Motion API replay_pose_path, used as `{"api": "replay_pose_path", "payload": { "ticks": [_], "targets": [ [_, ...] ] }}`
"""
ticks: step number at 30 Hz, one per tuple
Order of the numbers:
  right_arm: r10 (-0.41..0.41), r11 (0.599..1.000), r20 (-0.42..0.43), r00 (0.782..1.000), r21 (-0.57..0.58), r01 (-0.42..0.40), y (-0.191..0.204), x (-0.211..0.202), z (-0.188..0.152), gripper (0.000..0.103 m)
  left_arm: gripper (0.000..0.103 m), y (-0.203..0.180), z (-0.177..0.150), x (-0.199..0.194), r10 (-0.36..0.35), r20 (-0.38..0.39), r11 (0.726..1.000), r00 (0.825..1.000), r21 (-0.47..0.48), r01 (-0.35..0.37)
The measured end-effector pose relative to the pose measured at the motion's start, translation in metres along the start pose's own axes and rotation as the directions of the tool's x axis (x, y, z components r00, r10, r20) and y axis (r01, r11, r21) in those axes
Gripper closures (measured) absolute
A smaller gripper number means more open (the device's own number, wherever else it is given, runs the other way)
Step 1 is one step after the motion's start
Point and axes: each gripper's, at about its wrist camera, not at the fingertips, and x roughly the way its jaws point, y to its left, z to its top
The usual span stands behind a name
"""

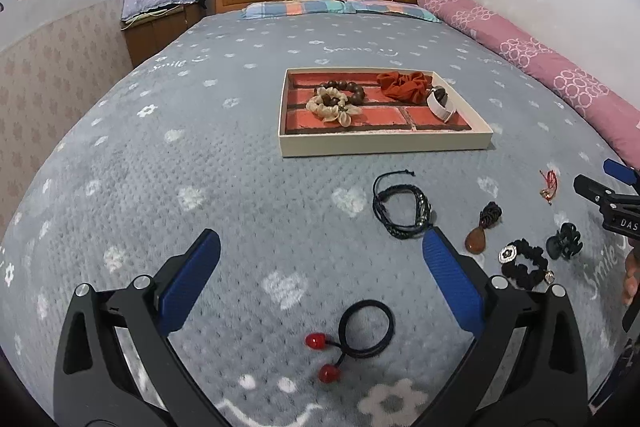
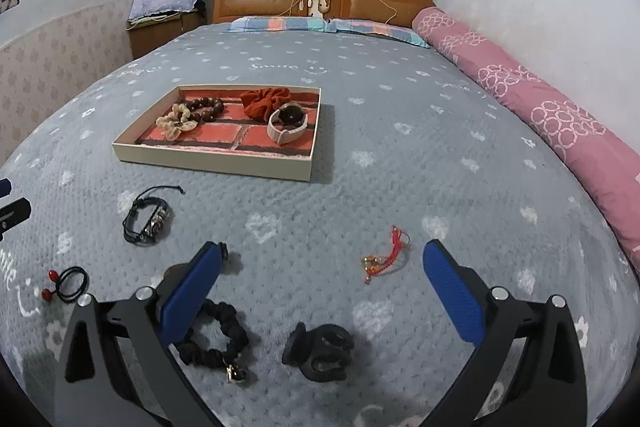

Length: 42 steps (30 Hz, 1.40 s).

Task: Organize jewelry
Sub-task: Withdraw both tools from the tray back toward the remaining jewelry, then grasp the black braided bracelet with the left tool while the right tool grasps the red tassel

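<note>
A: Tray [image 1: 384,143] of brick-red compartments sits mid-bed, holding a bead bracelet, two scrunchies and a watch. Loose pieces lie on the grey bedspread [image 1: 200,167] nearer the cameras. Both tools are spread wide and empty.

B: Which piece comes next?

A: Probably the black hair tie [image 1: 366,329] with two red beads, lying flat between the left tool [image 1: 320,255] fingers. The right tool [image 2: 322,259] hovers over a black claw clip [image 2: 318,351], with a red cord charm [image 2: 386,257] just beyond.

B: How does the hair tie lie?

A: Its loop faces up; the beaded tail trails toward the lower left, so the long axis runs diagonally.

B: Best approach?

A: Lower straight, pinch across the loop's band, not the beads, lift cleanly.
</note>
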Motion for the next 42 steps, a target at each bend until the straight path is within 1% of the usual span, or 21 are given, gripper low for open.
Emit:
{"api": "replay_pose_path", "payload": {
  "ticks": [7,12,15,19,23,28,33,34,35,36,40,42],
  "targets": [
    [0.026,0.999,-0.017,1.000,0.024,-0.026,-0.003,0.005,-0.012,0.005,0.006,0.003,-0.012,0.007,-0.021,-0.020,0.999,1.000,-0.030,0.020],
    [0.015,1.000,-0.011,1.000,0.004,-0.015,0.002,0.007,-0.012,0.005,0.006,0.003,-0.014,0.007,-0.026,-0.020,0.999,0.999,-0.036,0.025],
    [0.038,0.999,-0.012,0.999,0.023,-0.038,0.001,0.008,-0.011,0.005,0.006,0.005,-0.015,0.007,-0.033,-0.019,0.999,0.999,-0.040,0.033],
    [0.023,1.000,-0.009,1.000,0.017,-0.023,0.000,0.010,-0.008,0.005,0.006,0.008,-0.011,0.011,-0.038,-0.026,0.998,0.999,-0.054,0.037],
    [0.021,0.999,-0.011,1.000,0.035,-0.021,-0.008,0.015,-0.001,0.005,0.006,0.010,-0.004,0.016,-0.058,-0.022,0.996,0.998,-0.075,0.056],
    [-0.002,0.999,-0.010,1.000,0.052,0.003,-0.023,0.026,0.013,0.006,0.008,0.000,0.014,0.024,-0.073,-0.016,0.995,0.997,-0.065,0.072],
    [0.005,0.996,-0.039,0.999,0.094,-0.001,-0.046,0.045,0.025,0.012,0.012,-0.008,0.024,0.041,-0.103,-0.039,0.992,0.994,-0.080,0.099],
    [0.002,0.995,-0.051,0.999,0.103,0.003,-0.052,0.051,0.025,0.015,0.013,-0.010,0.025,0.046,-0.112,-0.045,0.990,0.993,-0.085,0.108],
    [-0.007,0.995,-0.065,0.998,0.103,0.014,-0.055,0.057,0.026,0.020,0.013,-0.012,0.026,0.050,-0.115,-0.051,0.990,0.992,-0.087,0.110],
    [-0.012,0.994,-0.080,0.997,0.103,0.021,-0.059,0.063,0.025,0.023,0.014,-0.015,0.026,0.056,-0.116,-0.061,0.990,0.991,-0.086,0.110],
    [-0.025,0.993,-0.124,0.992,0.108,0.038,-0.072,0.087,0.019,0.028,0.019,-0.024,0.026,0.079,-0.130,-0.106,0.989,0.986,-0.088,0.121],
    [-0.016,0.993,-0.146,0.989,0.115,0.033,-0.075,0.097,0.016,0.033,0.021,-0.030,0.027,0.093,-0.138,-0.137,0.988,0.981,-0.092,0.126]
  ]
}}
